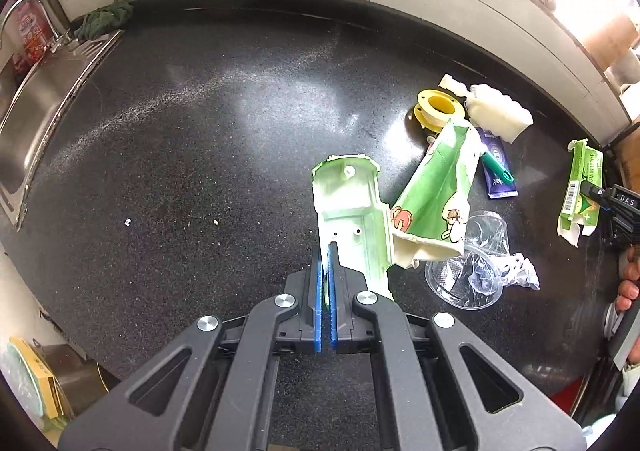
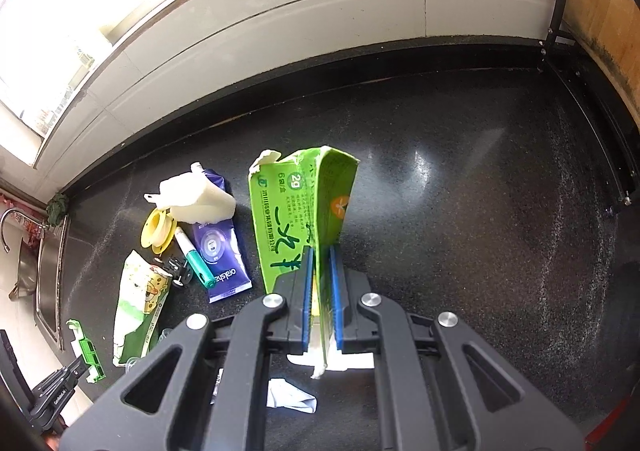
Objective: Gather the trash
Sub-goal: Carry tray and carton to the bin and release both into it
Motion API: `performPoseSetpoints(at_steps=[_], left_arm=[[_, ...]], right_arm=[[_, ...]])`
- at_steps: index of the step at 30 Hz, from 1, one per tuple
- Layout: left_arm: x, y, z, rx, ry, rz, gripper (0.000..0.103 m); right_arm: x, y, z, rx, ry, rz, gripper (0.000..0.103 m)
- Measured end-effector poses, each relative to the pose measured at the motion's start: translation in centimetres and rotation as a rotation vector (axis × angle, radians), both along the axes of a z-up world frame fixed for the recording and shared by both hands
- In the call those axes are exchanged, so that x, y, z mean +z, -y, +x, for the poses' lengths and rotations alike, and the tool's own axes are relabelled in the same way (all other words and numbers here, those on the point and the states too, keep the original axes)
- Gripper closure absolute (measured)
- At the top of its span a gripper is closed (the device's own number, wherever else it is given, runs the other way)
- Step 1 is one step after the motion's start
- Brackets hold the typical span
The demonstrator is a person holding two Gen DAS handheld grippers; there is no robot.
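Observation:
My left gripper (image 1: pixel 325 253) is shut on the lower edge of a pale green plastic shell (image 1: pixel 348 207), which hangs above the black countertop (image 1: pixel 192 139). My right gripper (image 2: pixel 320 257) is shut on a torn bright green carton (image 2: pixel 300 203) with white print, held upright. In the left wrist view that carton (image 1: pixel 580 187) and the right gripper (image 1: pixel 594 191) are at the far right edge. On the counter lie a green cartoon paper bag (image 1: pixel 436 191), a crushed clear cup (image 1: pixel 474 271), a yellow spool (image 1: pixel 438 107), a white foam block (image 1: pixel 500 111), a purple tube (image 2: pixel 222 251) and a teal marker (image 2: pixel 196 259).
A steel sink (image 1: pixel 36 123) with a tap sits at the counter's left end, a dark green cloth (image 1: pixel 106 17) behind it. A tiled wall (image 2: pixel 320 11) backs the counter. A wooden board (image 2: pixel 600 11) leans at the right. Crumpled white paper (image 2: pixel 290 397) lies under my right gripper.

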State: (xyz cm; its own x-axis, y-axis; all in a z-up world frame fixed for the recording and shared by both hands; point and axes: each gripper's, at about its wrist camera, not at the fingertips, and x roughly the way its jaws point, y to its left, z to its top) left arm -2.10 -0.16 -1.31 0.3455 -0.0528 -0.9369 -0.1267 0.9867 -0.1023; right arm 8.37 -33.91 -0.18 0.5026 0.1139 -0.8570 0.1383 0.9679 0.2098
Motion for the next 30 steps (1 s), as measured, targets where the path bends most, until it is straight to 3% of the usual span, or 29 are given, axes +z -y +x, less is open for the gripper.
performPoseSetpoints(at_steps=[20, 30], left_arm=[[2.8, -1.4, -0.9, 0.031, 0.061, 0.005, 0.102], [3.9, -4.0, -1.4, 0.086, 0.082, 0.005, 0.102]], right_arm=[[0.4, -1.9, 1.4, 0.075, 0.011, -0.018, 0.094], [2.7, -5.3, 2.7, 0.149, 0.057, -0.014, 0.094]])
